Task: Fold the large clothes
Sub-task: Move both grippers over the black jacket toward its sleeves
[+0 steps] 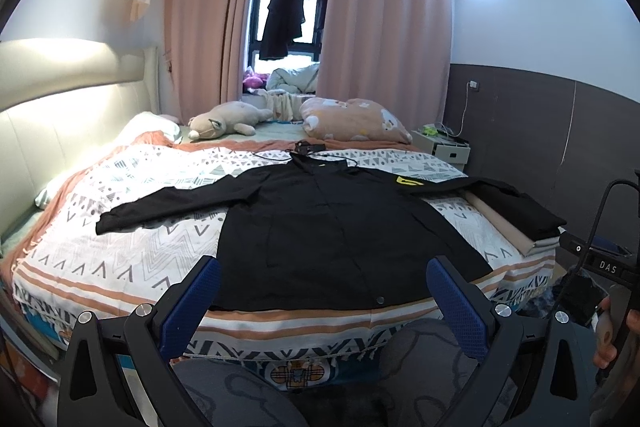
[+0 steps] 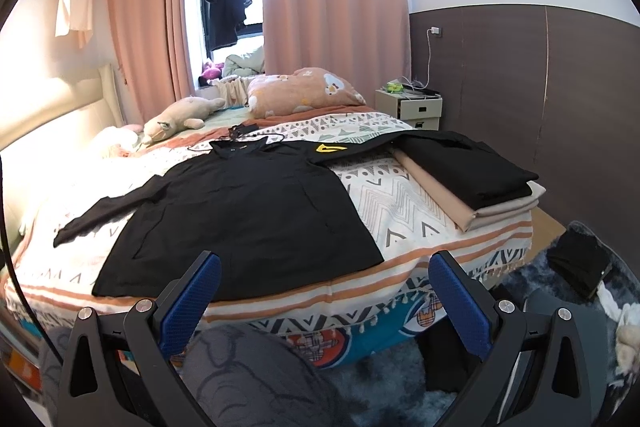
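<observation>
A black long-sleeved jacket (image 1: 320, 227) lies spread flat, front up, on the patterned bedspread (image 1: 152, 239), sleeves out to both sides, with a yellow patch (image 1: 408, 182) on one sleeve. My left gripper (image 1: 323, 297) hovers open before the jacket's bottom hem, nothing between its blue pads. In the right wrist view the same jacket (image 2: 248, 211) lies left of centre, and my right gripper (image 2: 325, 293) is open near the bed's front edge, right of the hem corner. The right sleeve reaches onto a stack of folded clothes (image 2: 472, 171).
The stack of black and beige folded clothes (image 1: 520, 223) sits at the bed's right edge. A plush toy (image 1: 224, 121), a pillow (image 1: 352, 119) and a cabled black device (image 1: 308, 147) lie further back. A nightstand (image 2: 412, 107) stands by the wall. A person's hand (image 1: 612, 331) shows at right.
</observation>
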